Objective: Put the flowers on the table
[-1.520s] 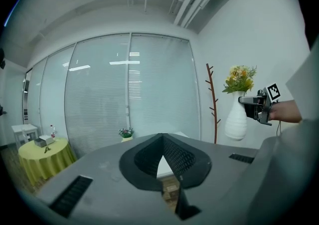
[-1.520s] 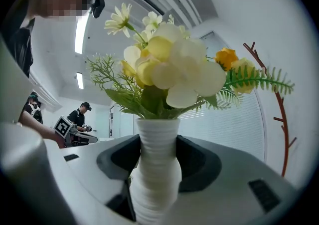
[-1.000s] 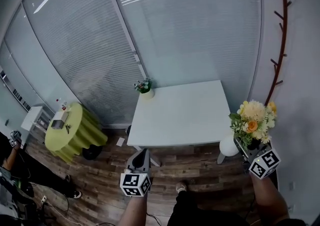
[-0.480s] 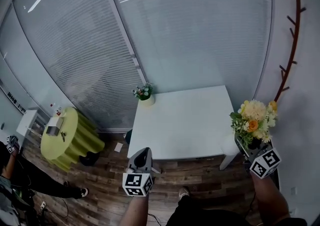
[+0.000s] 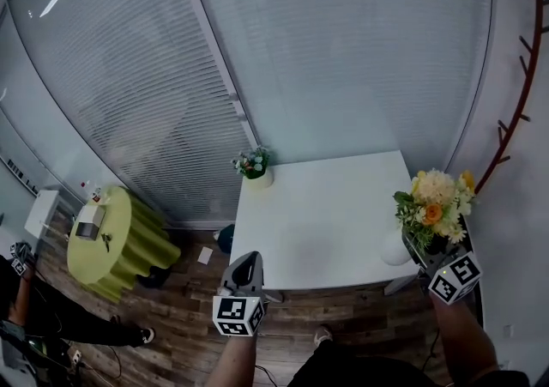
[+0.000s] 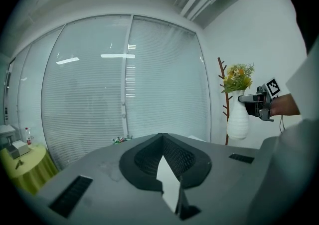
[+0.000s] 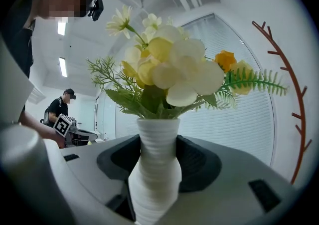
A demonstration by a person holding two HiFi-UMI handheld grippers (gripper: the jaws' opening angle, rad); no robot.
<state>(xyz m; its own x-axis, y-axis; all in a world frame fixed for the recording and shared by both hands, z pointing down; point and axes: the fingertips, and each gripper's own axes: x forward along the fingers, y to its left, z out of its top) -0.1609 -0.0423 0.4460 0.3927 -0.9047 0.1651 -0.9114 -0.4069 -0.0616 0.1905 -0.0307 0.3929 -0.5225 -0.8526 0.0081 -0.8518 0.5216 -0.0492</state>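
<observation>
Pinching the ribbed white flower vase at its neck, my right claw holds top-heavy, breakable cargo, I judge.

The white table has drawn closer, its near edge now just ahead of the left gripper and its near right corner under the vase of flowers — the coat rack has slid to the head view's right edge

Pot on table far-left cnr, vase by near-rt cnr
</observation>
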